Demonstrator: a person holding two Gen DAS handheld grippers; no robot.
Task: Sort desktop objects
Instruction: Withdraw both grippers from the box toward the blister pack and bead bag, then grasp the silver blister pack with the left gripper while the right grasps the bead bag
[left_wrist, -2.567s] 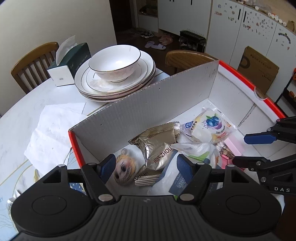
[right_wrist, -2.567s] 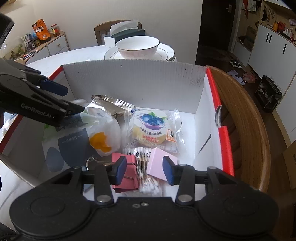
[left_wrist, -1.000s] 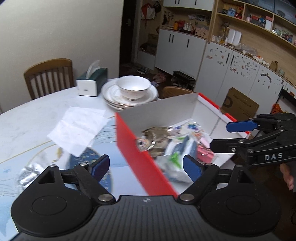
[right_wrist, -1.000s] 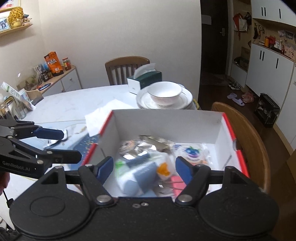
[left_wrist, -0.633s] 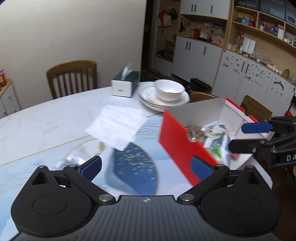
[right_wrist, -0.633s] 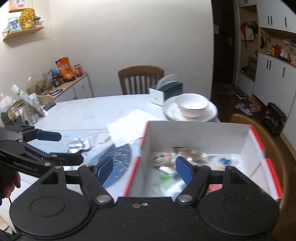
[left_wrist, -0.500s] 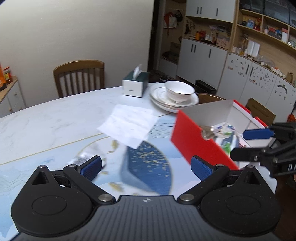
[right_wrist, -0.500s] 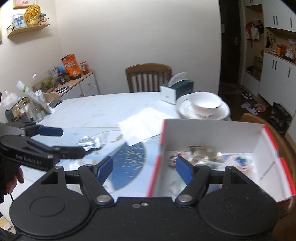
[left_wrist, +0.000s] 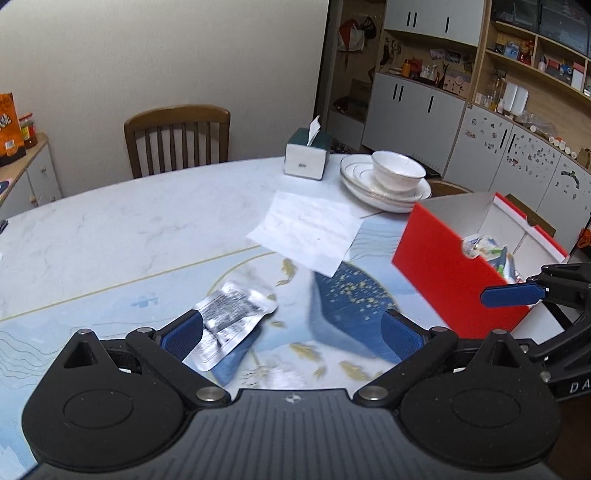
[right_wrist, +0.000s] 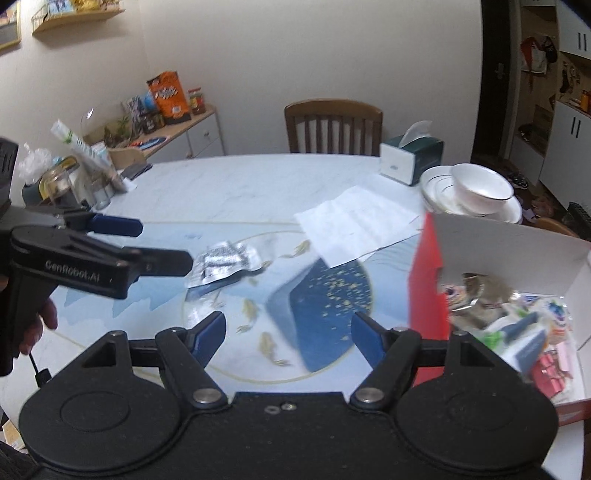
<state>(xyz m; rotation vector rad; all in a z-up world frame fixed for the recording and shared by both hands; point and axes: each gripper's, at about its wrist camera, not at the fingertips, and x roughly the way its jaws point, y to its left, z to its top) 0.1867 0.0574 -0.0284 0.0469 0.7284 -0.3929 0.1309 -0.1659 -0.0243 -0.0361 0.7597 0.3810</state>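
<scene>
A silver foil packet (left_wrist: 231, 317) lies flat on the blue patterned table mat, and it also shows in the right wrist view as the foil packet (right_wrist: 221, 264). My left gripper (left_wrist: 291, 334) hangs wide open just short of it, its left finger beside the packet's near corner, nothing between the pads. The red-sided cardboard box (left_wrist: 454, 280) holding several snack packs and stationery stands to the right. My right gripper (right_wrist: 288, 334) is open over the mat, left of the box (right_wrist: 428, 280), with nothing between its fingers. In the right wrist view the left gripper's fingers (right_wrist: 114, 225) point at the packet.
A white paper sheet (left_wrist: 306, 230) lies beyond the mat. Stacked plates with a bowl (left_wrist: 391, 181) and a green tissue box (left_wrist: 306, 155) sit at the far side of the marble table (left_wrist: 129, 221). A wooden chair (left_wrist: 177, 138) stands behind; jars and bags (right_wrist: 74, 177) crowd the left edge.
Both grippers have swung left, away from the box and over the mat. The left jaws widened. The foil packet has come into view near the left gripper.
</scene>
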